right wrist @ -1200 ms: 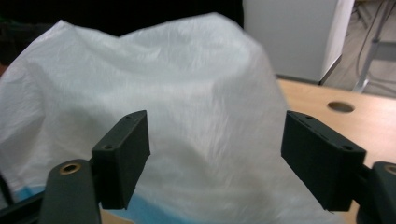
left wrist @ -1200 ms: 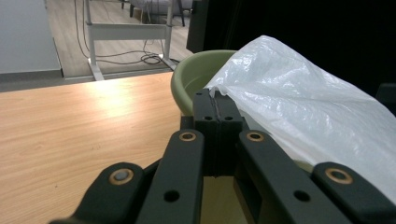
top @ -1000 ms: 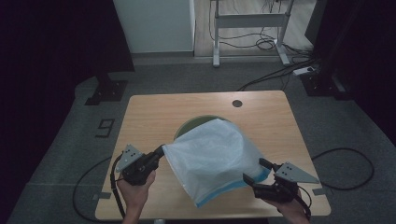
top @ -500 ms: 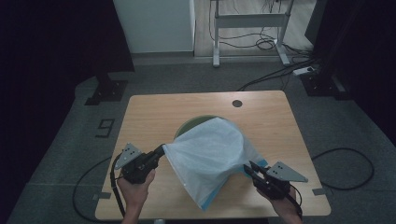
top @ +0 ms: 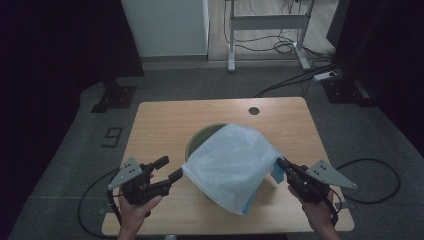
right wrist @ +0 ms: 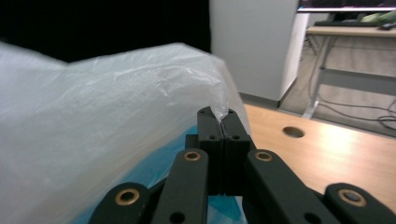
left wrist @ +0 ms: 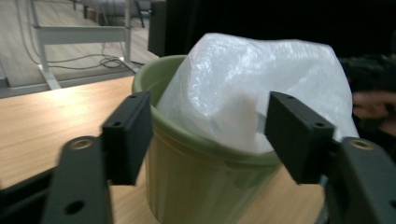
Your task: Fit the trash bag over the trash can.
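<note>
A white plastic bag [top: 230, 160] with a blue edge [top: 276, 172] lies draped over a green bin [top: 199, 139] in the middle of the wooden table [top: 165, 120]. My right gripper [top: 280, 163] is shut on the bag's right edge. The right gripper view shows the film [right wrist: 93, 116] pinched at the tips of that gripper [right wrist: 218, 116]. My left gripper [top: 170, 168] sits just left of the bag, and its jaws have just been opening. In the left gripper view the left gripper [left wrist: 208, 126] stands wide, with the bin [left wrist: 187, 177] and bag [left wrist: 243, 79] close ahead, untouched.
A round cable hole [top: 254, 110] sits near the table's far edge. Behind the table are a metal desk frame [top: 265, 22], floor cables [top: 295, 80] and a white cabinet [top: 165, 25]. Gripper cables trail off both front corners.
The left gripper's jaws have opened and let go of the bag's left edge. The right gripper closed on the bag's right edge and rose, lifting that side.
</note>
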### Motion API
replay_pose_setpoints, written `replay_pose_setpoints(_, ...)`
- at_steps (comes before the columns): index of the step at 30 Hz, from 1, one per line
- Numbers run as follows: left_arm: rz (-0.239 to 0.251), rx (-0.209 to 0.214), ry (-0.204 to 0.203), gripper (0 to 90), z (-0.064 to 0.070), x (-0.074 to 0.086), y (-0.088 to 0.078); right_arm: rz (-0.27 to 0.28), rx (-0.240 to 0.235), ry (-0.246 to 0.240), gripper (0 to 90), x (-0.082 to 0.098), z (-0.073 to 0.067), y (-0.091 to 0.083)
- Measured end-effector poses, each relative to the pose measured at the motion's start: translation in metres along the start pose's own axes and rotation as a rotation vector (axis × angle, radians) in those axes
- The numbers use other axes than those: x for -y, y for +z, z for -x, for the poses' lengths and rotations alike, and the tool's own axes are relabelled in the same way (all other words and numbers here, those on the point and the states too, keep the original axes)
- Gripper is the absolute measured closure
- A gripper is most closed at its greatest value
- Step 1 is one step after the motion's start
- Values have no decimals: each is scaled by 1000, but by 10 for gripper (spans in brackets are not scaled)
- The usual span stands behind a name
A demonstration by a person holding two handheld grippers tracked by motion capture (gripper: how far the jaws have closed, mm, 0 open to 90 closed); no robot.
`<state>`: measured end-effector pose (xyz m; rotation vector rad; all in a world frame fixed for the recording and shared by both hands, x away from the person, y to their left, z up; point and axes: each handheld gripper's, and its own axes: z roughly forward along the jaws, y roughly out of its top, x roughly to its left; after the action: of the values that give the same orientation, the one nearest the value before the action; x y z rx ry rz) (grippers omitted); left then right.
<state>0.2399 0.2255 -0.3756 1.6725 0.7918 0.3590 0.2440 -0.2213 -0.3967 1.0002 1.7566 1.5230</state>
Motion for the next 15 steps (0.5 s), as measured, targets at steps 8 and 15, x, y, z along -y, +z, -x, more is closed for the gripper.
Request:
replay_pose_setpoints(8, -6, -23, -10, 278, -6, 0, -2, 12, 4, -11, 880, -14, 5, -3)
replay_pose_setpoints(15, -4, -10, 27, 281, 5, -19, 7, 2, -7, -19, 880, -16, 3, -1)
